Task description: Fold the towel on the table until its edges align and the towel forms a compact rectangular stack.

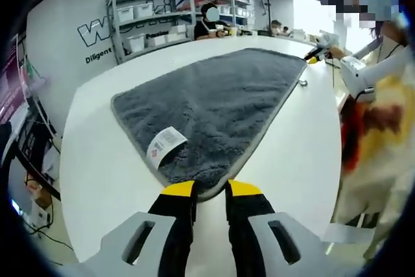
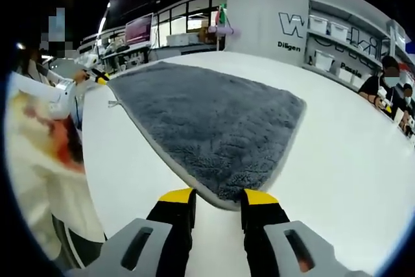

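Setting: white table (image 1: 97,160) in a workshop with storage shelves (image 1: 162,17) along the far wall; the grey towel (image 1: 214,102) lies spread flat across the table's middle.
Left gripper (image 1: 211,192): jaws apart, yellow tips straddling one corner of the towel, its edge just between them; whether the pads touch the pile I cannot tell.
Right gripper (image 2: 217,198): jaws likewise parted, set either side of another towel corner (image 2: 224,192), nothing clamped yet.
Towel detail: white care label (image 1: 166,142) lies on the towel just beyond the left gripper; a hanging loop (image 2: 114,103) sticks out from the far edge.
Risk: closing on only the hem could let the thick pile slip out on the lift, so the fold would land skewed and the edges would not meet.
Risk two: uneven lift between the two corners would probably drag the towel across the smooth top.
Edges: hem is fully visible round the towel.
Room: bare table lies on both sides of the towel; a person (image 1: 382,128) stands at the table edge beside it, near the fold path.
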The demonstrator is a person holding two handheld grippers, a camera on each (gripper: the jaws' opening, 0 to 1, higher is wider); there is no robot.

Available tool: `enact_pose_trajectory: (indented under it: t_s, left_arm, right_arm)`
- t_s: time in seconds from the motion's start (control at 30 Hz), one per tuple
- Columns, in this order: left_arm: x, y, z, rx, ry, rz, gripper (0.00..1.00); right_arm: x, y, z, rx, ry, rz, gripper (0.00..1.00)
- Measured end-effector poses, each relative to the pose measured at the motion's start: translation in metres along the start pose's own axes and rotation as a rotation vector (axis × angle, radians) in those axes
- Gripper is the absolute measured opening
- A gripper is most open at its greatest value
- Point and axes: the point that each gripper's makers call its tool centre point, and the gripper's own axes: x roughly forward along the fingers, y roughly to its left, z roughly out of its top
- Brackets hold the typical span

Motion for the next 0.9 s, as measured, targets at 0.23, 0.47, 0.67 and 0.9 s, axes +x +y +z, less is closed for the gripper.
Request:
enact_pose_trajectory:
  t_s: [0.23,0.47,0.67,0.9]
  left_arm:
    - [-0.002,0.008,-0.002,-0.019,-0.011,0.006,0.11]
    - [-0.003,0.013,0.0,-0.005,0.022,0.015,0.07]
    - [-0.004,0.013,0.0,-0.054,0.027,0.023,0.05]
    - [-0.005,0.012,0.0,-0.096,0.007,0.021,0.03]
  right_arm:
    - [0.0,0.002,-0.001,-0.017,0.004,0.005,0.27]
    - [0.0,0.001,0.0,-0.029,0.002,0.016,0.25]
    - [-0.004,-0.006,0.0,-0.038,0.003,-0.022,0.13]
    - [-0.009,-0.011,0.0,0.065,-0.005,-0.033,0.01]
